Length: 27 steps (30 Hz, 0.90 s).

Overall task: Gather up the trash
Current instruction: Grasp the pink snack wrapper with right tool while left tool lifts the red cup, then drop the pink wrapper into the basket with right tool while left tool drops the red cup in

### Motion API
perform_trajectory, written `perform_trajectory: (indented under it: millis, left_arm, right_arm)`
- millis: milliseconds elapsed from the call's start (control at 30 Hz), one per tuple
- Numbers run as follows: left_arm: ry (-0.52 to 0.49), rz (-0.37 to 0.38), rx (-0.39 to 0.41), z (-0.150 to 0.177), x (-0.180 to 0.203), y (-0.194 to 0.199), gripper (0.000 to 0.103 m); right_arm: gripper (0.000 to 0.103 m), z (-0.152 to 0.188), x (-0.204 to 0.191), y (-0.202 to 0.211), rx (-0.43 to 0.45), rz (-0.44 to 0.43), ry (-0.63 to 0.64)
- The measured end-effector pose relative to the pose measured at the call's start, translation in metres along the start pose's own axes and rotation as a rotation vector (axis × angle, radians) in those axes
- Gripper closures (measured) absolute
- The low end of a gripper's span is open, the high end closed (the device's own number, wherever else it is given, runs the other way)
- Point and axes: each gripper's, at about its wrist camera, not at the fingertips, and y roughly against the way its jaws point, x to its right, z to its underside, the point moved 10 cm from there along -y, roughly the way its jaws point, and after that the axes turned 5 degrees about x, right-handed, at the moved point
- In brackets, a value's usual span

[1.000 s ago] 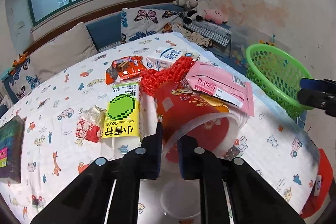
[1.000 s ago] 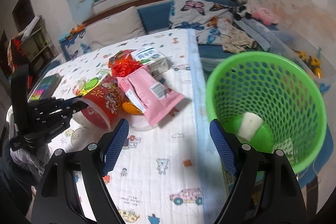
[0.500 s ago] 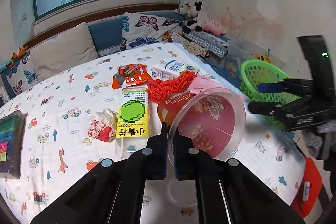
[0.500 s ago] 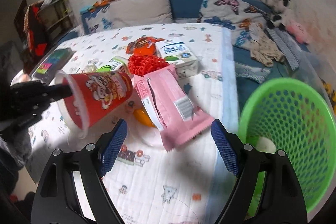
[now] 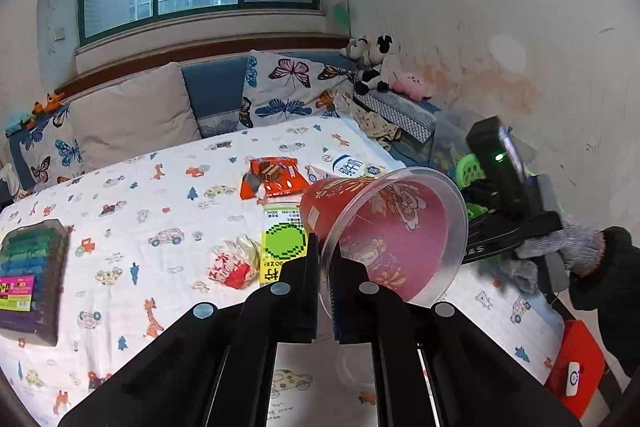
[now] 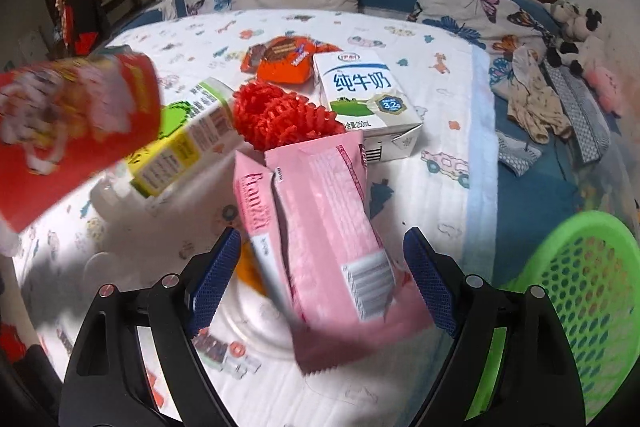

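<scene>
My left gripper (image 5: pixel 323 267) is shut on the rim of a red paper cup (image 5: pixel 384 227) and holds it tilted above the table; the cup also shows blurred at the left of the right wrist view (image 6: pixel 72 131). My right gripper (image 6: pixel 320 267) is open and empty, hovering over a pink Franzzi wrapper (image 6: pixel 320 211). Behind it lie a red mesh net (image 6: pixel 276 115), a white milk carton (image 6: pixel 360 91), a yellow-green drink carton (image 6: pixel 180 143) and an orange snack wrapper (image 6: pixel 284 63). A crumpled red-white wrapper (image 5: pixel 232 263) lies on the cloth.
A green mesh basket (image 6: pixel 576 291) stands off the table's right edge. A clear plastic lid (image 6: pixel 256 323) and an orange piece (image 6: pixel 248 267) lie under the pink wrapper. A dark box of coloured items (image 5: pixel 28 275) sits at the left. Pillows (image 5: pixel 136 111) line the back.
My left gripper has lifted the red cup higher off the table. My right gripper has swung left from the basket and now hovers over the pink wrapper.
</scene>
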Motion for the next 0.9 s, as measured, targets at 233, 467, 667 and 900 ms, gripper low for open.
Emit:
perform_trajectory:
  millis: [233,467,667,900]
  left_arm:
    - [0.0,-0.003,0.003,-0.002,-0.004,0.001,0.098]
    - [-0.009,0.016,0.01,-0.007,0.007,0.003,0.098]
    - [-0.027,0.042,0.019,-0.013,0.025,0.005,0.098]
    - [-0.06,0.094,0.03,-0.026,0.058,0.002,0.098]
  right_arm:
    - [0.045,0.001,0.002,-0.002,-0.005,-0.001,-0.027]
    - [0.055,0.002,0.006,0.024,0.048,0.001,-0.084]
    - [0.055,0.006,0.017,0.057,0.108,0.028,-0.144]
    - [0.055,0.026,0.06,0.094,0.138,0.109,-0.242]
